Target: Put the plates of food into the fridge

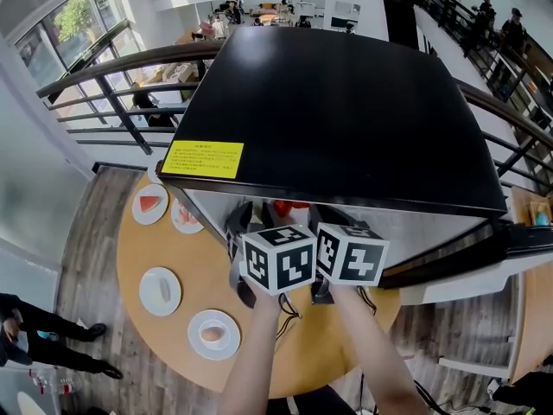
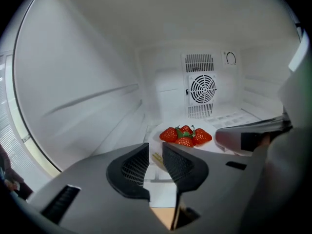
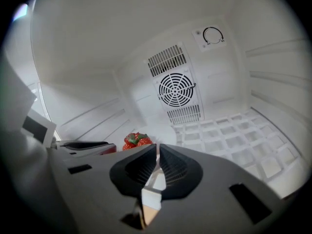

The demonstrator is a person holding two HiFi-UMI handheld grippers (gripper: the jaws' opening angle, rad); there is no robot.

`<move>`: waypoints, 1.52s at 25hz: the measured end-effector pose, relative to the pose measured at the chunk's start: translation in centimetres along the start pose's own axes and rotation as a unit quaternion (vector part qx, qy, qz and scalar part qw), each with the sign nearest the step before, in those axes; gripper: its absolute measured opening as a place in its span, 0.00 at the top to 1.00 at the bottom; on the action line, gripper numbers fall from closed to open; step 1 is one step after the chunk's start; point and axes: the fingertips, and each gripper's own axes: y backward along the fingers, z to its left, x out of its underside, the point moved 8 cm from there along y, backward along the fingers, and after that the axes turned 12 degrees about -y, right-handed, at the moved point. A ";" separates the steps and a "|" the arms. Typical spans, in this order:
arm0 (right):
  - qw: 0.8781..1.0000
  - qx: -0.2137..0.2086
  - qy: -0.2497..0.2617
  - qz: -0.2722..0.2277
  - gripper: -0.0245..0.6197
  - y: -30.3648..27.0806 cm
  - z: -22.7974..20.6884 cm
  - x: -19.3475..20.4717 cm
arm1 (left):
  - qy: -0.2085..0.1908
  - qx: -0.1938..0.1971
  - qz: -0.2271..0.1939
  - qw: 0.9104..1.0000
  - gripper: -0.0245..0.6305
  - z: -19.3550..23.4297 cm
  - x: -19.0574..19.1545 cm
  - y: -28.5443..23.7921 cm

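A white plate of strawberries (image 2: 185, 136) lies flat on the fridge's white floor, in front of the round fan grille (image 2: 202, 88). My left gripper (image 2: 156, 161) reaches into the fridge with its jaws a narrow gap apart, and the plate's near rim shows just past the tips. The right gripper (image 3: 157, 161) has its jaws pressed almost together with nothing seen between them; the strawberries (image 3: 137, 140) sit just left of its tips. In the head view both marker cubes (image 1: 278, 259) (image 1: 351, 253) sit at the fridge opening, and the strawberries (image 1: 290, 207) peek from under the black fridge top (image 1: 346, 111).
On the round wooden table (image 1: 143, 253) to the left stand several more plates of food: one with watermelon (image 1: 150, 204), one beside it (image 1: 185, 217), and two nearer (image 1: 161, 290) (image 1: 213, 334). The fridge's ribbed floor (image 3: 234, 140) lies to the right of the plate. A person's legs (image 1: 43, 344) stand at lower left.
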 end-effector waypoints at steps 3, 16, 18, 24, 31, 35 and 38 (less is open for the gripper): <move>0.998 -0.028 -0.016 -0.046 0.92 0.4 -0.2 0.1 | -0.005 -0.012 -0.031 0.999 0.82 0.2 -0.4 0.8; 0.980 -0.069 -0.045 -0.180 0.92 9.7 1.1 2.0 | 0.101 0.041 -0.172 0.979 0.84 2.1 2.4 9.9; 0.979 -0.078 -0.043 -0.184 0.92 11.7 1.5 2.8 | 0.119 0.053 -0.191 0.973 0.86 2.5 3.2 11.6; 0.976 -0.077 -0.033 -0.200 0.92 17.5 2.3 6.5 | 0.128 0.082 -0.213 0.965 0.92 3.8 6.3 16.5; 0.975 -0.061 -0.052 -0.208 0.92 21.4 2.1 9.8 | 0.136 0.098 -0.217 0.962 0.94 4.0 9.2 20.6; 0.974 -0.049 -0.048 -0.217 0.92 23.0 2.4 11.3 | 0.129 0.103 -0.213 0.963 0.94 3.3 11.0 21.9; 0.974 -0.048 -0.044 -0.216 0.92 23.6 2.6 12.2 | 0.117 0.108 -0.205 0.966 0.95 2.5 12.2 22.7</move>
